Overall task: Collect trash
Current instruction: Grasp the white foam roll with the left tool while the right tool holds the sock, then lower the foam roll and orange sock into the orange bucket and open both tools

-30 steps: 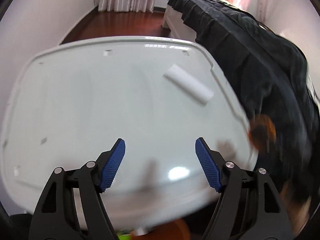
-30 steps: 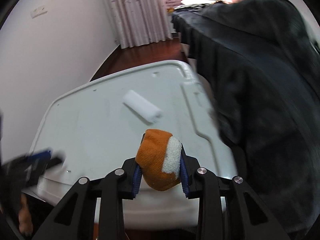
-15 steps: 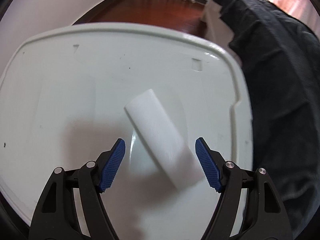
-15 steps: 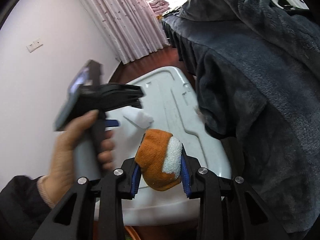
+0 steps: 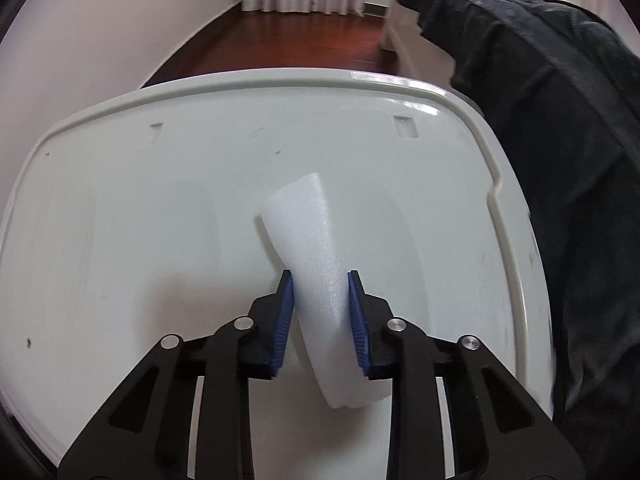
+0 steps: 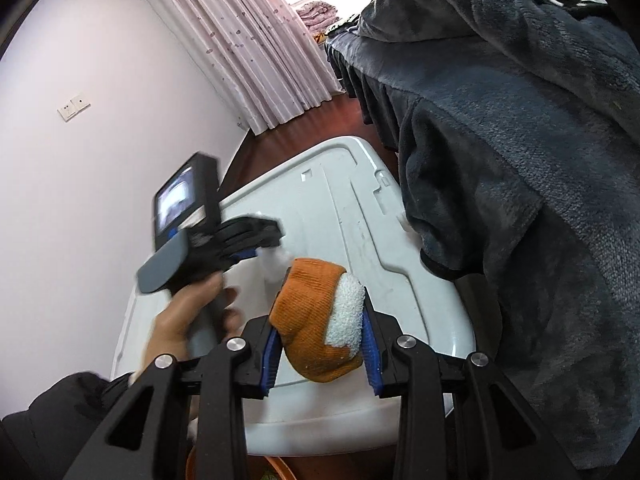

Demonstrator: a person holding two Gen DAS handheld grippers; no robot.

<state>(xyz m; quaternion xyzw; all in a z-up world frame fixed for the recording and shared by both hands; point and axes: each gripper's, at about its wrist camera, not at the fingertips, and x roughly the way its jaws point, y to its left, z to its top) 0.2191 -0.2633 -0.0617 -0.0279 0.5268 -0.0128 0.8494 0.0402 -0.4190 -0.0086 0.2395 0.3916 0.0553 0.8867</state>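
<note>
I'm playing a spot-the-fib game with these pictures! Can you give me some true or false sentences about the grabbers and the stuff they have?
1. The left gripper has a white foam piece between its closing jaws. True.
2. The right gripper is empty. False: it is clamped on an orange and white sock.
3. The foam piece sits over a white plastic lid. True.
4. The blanket beside the lid is bright yellow. False: it is dark blue-grey.
</note>
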